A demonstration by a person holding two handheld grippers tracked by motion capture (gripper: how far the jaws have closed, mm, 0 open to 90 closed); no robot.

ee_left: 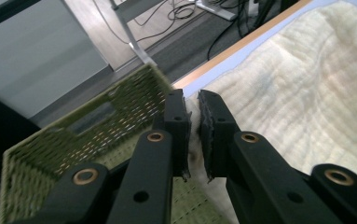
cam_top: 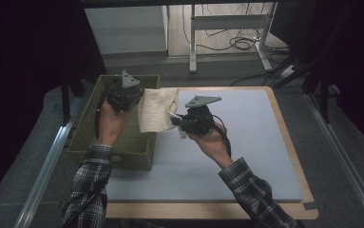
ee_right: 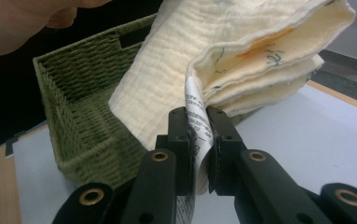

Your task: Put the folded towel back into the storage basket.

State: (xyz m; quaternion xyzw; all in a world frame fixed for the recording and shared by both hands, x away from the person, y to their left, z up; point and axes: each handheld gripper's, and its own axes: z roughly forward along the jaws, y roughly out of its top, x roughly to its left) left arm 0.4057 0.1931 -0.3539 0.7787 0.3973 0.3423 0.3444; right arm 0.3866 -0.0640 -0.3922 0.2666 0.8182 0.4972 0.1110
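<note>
My jaws on both sides are clamped on the folded cream cloth: the left gripper pinches its edge above the green woven basket, and the right gripper grips the white care label at the folded corner. The cloth hangs between the two, partly over the basket's near rim and partly over the table, so it is carried in the air rather than resting in the basket. I judge the weak point to be my right hold: the label is thin and narrow, and if I pull sideways or lift too fast it could slip out or tear, letting the folded layers fan open and drop outside the basket. The basket itself looks light and could slide if the cloth drags on its rim. Beneath is a pale grey-blue mat on a wooden-edged table; beyond, a dim room with a desk frame and loose cables on the floor.
</note>
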